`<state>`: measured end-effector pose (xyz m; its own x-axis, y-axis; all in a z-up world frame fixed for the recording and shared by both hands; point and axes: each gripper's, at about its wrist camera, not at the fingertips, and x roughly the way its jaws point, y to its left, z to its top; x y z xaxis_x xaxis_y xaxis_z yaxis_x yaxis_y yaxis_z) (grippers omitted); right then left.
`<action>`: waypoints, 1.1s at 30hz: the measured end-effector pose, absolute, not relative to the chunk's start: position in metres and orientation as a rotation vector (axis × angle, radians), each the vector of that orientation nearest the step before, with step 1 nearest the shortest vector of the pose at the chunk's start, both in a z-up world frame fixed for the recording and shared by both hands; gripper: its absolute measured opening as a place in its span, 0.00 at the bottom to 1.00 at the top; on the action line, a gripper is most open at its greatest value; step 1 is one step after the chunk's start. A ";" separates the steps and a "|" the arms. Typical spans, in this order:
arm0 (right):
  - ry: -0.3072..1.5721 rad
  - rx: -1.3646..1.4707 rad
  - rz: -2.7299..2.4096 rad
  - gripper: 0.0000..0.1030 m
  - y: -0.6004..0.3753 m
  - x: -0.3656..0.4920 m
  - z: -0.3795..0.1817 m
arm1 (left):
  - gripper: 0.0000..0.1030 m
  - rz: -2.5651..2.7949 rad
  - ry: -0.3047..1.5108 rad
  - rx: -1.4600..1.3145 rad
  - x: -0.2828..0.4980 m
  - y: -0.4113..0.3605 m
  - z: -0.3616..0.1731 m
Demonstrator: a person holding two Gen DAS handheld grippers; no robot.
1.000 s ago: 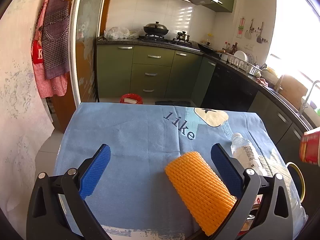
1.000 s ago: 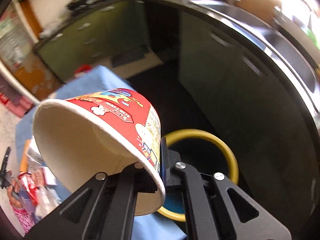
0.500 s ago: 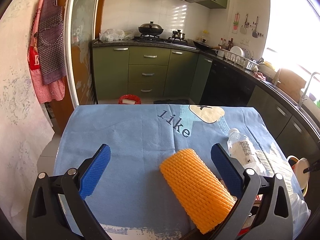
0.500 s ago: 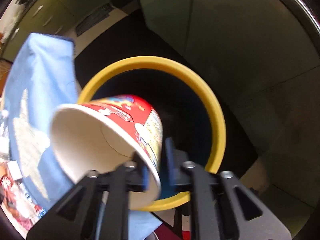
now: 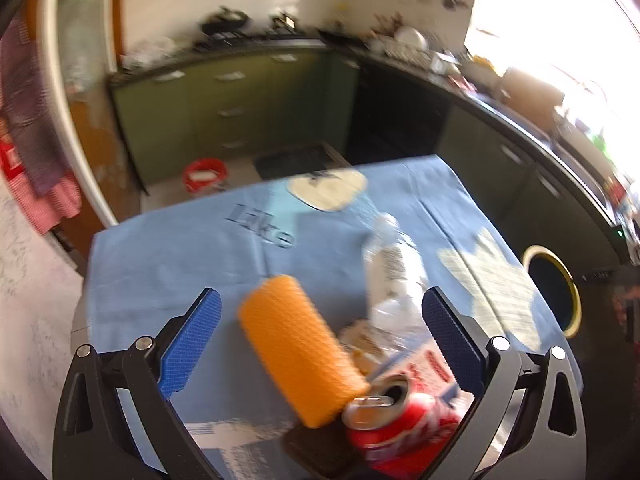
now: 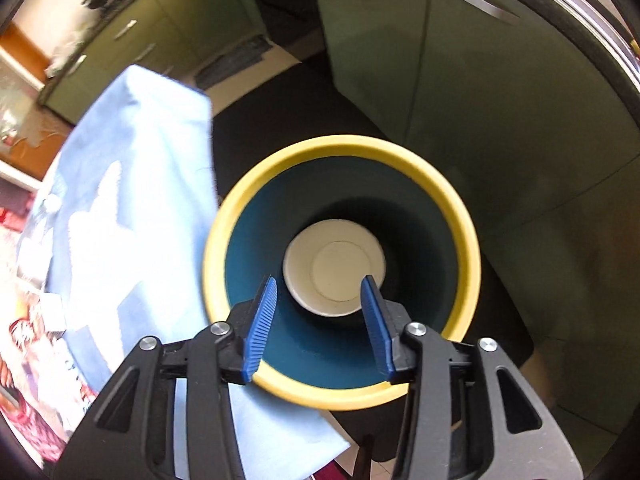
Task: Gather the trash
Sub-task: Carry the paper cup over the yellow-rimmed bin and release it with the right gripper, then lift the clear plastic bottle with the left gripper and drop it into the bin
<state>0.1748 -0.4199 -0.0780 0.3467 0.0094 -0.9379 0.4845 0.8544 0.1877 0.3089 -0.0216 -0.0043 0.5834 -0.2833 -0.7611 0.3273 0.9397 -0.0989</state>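
My right gripper [image 6: 320, 292] hangs over the yellow-rimmed, dark blue bin [image 6: 460, 216]; its jaws are opening and nothing is between them. The paper cup [image 6: 334, 268] lies at the bottom of the bin, white base up. My left gripper [image 5: 320, 320] stands open above the blue tablecloth [image 5: 168, 264]. Between and beyond its fingers lie an orange foam-net roll [image 5: 300, 352], a clear plastic bottle [image 5: 394, 268], a red drink can [image 5: 396, 424] and crumpled wrappers [image 5: 364, 344]. The bin [image 5: 570, 284] also shows past the table's right edge.
Green kitchen cabinets [image 5: 240, 92] line the back wall, and a dark counter run [image 5: 520, 128] stands on the right. A red tub [image 5: 204, 172] and a dark mat [image 5: 300, 160] are on the floor beyond the table. Packets [image 6: 24, 332] lie at the table's near end.
The right jaws parted and the cup dropped from them into the bin. The left gripper rose and tilted, so the can, the wrappers and the bin came into its view.
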 end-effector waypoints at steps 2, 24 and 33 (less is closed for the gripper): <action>1.186 0.474 -0.305 0.43 -0.412 0.165 -0.078 | 0.96 -0.406 0.965 0.085 0.319 -0.047 -0.006; 1.195 0.479 -0.213 0.46 -0.405 0.153 -0.091 | 0.85 -0.414 1.456 0.320 0.409 -0.164 -0.113; 1.178 0.493 -0.209 0.46 -0.407 0.146 -0.099 | 0.60 -0.367 1.500 0.281 0.414 -0.161 -0.130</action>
<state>0.1461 -0.4071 -0.0988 0.3792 0.0968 -0.9202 0.4073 0.8755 0.2600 0.4137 -0.1613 -0.1303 0.0328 -0.0628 -0.9975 0.4052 0.9132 -0.0442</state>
